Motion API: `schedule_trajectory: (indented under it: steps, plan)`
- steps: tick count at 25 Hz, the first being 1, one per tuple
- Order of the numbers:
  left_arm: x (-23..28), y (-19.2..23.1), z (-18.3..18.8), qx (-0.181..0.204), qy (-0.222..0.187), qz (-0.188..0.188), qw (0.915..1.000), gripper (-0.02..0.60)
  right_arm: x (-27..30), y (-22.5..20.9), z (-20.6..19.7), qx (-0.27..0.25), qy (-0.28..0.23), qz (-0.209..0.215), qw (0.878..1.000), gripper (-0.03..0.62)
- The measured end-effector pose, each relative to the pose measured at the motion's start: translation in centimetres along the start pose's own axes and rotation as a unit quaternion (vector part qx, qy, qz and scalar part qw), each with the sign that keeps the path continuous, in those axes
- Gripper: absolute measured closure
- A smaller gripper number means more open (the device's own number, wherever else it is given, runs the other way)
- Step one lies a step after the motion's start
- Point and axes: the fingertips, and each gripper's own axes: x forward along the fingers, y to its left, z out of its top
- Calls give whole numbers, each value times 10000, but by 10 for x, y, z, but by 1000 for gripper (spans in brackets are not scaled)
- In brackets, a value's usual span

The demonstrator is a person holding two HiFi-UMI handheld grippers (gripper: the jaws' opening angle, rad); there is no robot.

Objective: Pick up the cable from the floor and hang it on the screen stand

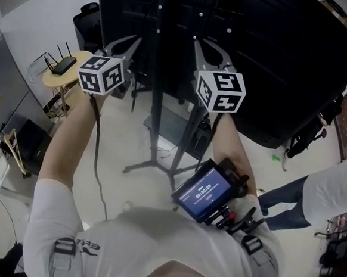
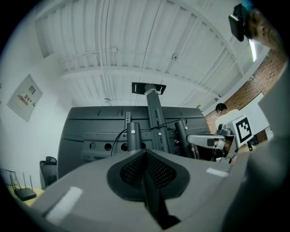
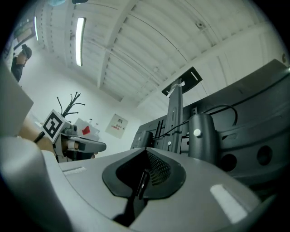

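closed left tongs (image 2: 145,155), cable (image 2: 115,139) seemingly across stand (image 2: 155,118)

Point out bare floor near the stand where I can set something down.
Bare floor between the round table and the stand legs; more between those legs and the bystander's jeans. Crowded right around the stand's base.

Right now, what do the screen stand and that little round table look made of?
The screen stand is likely metal, painted matte black: slim straight tubes with pale screw heads. The round table has a top like pale wood or wood-look board, smooth and yellowish.
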Motion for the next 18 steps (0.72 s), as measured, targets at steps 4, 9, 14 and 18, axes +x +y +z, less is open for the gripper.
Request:
schedule_trajectory:
  steps: [4, 9, 14, 18]
  plan:
    - [-32, 1, -10, 27, 82, 342, 9994, 579, -12, 17, -16, 342, -6, 246, 9991, 580]
    - [-72, 4, -35, 36, 237, 649, 9976, 579, -29, 40, -40, 601, 164, 417, 9972, 580]
    - [-117, -1, -77, -134, 479, 757, 9959, 579, -51, 67, -68, 766, 378, 413, 9955, 580]
    - [-154, -16, -109, -385, 719, 692, 9943, 578, -76, 89, -90, 884, 610, 311, 9937, 580]
